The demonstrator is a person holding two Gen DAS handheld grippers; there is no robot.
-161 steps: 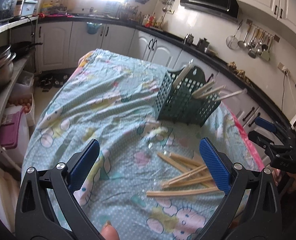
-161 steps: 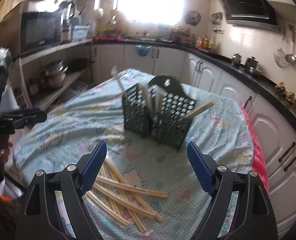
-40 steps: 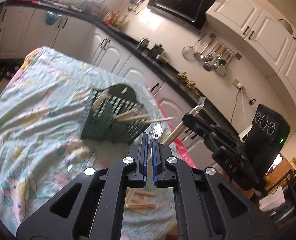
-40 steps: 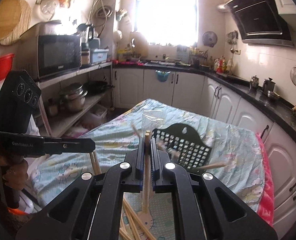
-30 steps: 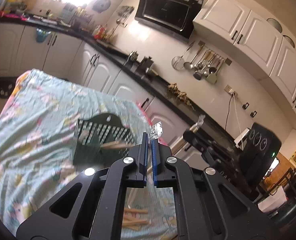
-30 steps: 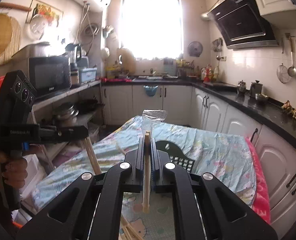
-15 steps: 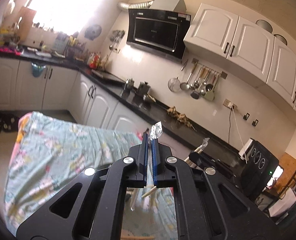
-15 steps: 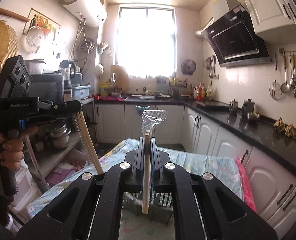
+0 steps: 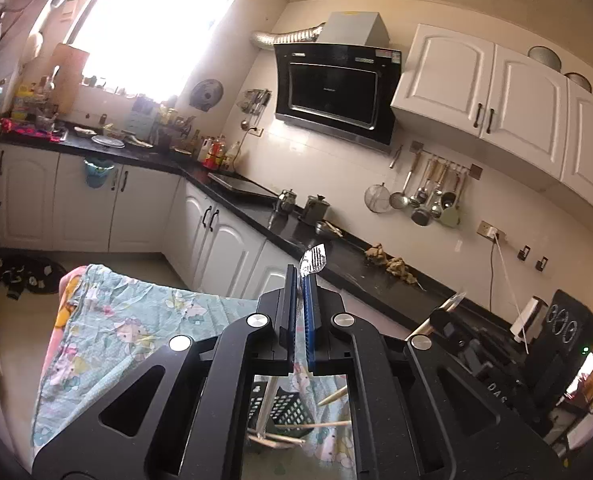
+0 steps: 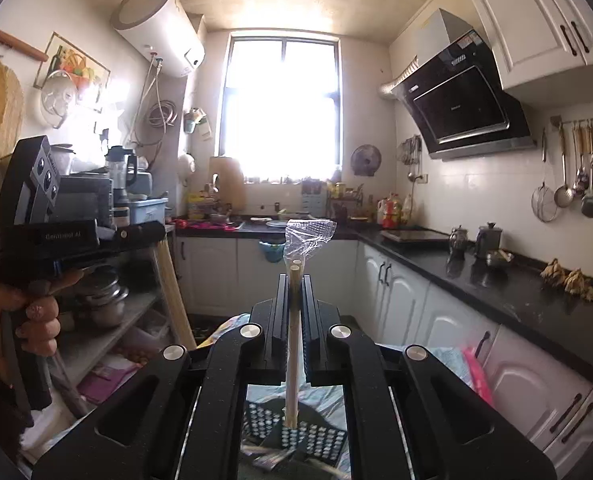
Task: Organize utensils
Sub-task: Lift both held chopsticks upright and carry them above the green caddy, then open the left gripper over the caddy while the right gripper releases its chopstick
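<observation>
Gripping wrapped chopsticks (image 10: 292,344) in each gripper (image 10: 295,280), basket (image 10: 308,436) below holding chopsticks

Basket (image 10: 296,438) mostly hidden behind right tool (image 10: 295,280).

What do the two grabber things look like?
Both are black plastic with triangle cut-outs and round silver screws. The left gripper has thin blue pads on its fingers. The right gripper looks the same shape. Seen from the right wrist, the left one has a boxy black top with three round lenses and small white lettering. No cables or sleeves show.
</observation>
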